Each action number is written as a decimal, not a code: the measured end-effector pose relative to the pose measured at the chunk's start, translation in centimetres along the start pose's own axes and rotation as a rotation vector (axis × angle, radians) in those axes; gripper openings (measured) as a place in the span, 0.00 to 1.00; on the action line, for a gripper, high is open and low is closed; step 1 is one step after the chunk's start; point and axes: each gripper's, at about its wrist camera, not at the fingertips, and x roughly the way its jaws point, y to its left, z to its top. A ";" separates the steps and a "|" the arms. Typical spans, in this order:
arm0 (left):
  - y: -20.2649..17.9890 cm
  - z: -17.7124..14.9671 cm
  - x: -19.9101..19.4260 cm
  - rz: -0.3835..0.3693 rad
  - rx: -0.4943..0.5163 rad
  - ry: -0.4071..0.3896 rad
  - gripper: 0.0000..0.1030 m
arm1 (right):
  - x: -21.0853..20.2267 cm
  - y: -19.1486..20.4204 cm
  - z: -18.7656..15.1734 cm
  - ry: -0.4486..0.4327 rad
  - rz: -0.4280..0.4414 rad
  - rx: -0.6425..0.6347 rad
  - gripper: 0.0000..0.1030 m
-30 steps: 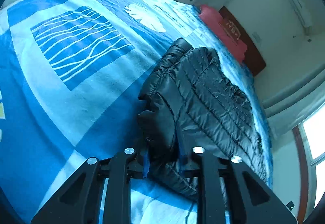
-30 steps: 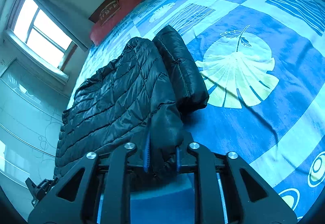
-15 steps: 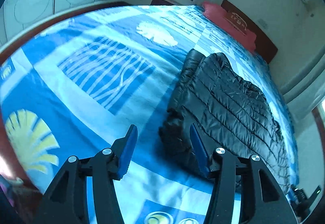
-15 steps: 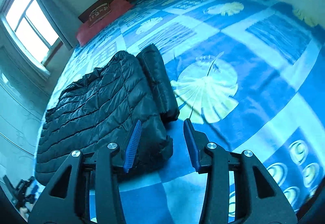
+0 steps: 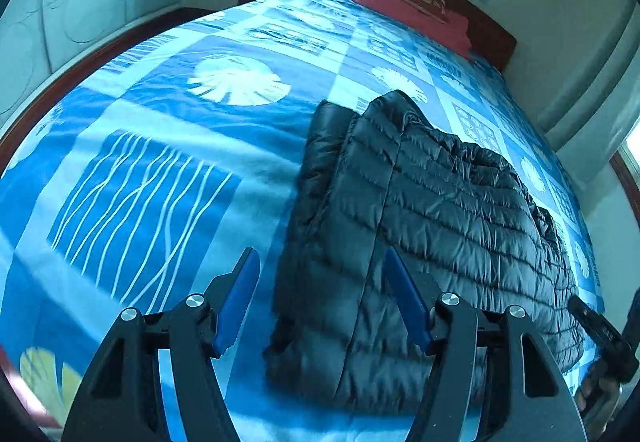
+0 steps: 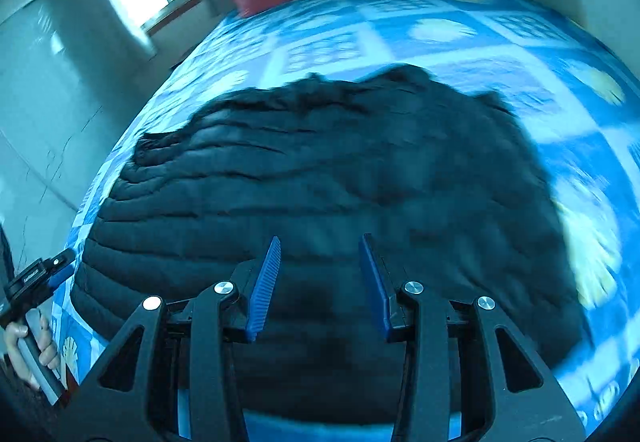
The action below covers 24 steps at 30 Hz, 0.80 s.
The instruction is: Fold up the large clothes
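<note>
Nearest me, my left gripper (image 5: 318, 302) stands wide and holds nothing, its blue pads (image 5: 236, 306) hanging above the near left corner of the jacket (image 5: 420, 226). My right gripper (image 6: 320, 282) is wide as well and empty, poised over the jacket's near edge; that view is smeared, so I cannot tell how close it hangs to the cloth. The black quilted jacket lies flat on the bed (image 5: 160, 169), ahead of both grippers, somewhat right of the left one and straight under the right one. From the left view its long axis runs from the near edge away toward the far right, in the direction of the red pillow (image 5: 404, 5) at the headboard. A narrower padded strip, which I judge to be a folded-in sleeve, lies along its left side, parallel to that axis. I judge the next fold to be across the length, near end carried to the far end, with both grippers about equally close.
</note>
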 end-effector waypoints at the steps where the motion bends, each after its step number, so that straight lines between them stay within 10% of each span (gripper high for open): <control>1: -0.1 0.5 0.4 -0.002 0.009 0.004 0.63 | 0.8 1.0 0.9 0.003 0.003 -0.017 0.39; 24: 0.0 5.1 8.1 -0.080 0.028 0.177 0.70 | 11.6 6.4 1.7 0.091 -0.089 -0.180 0.41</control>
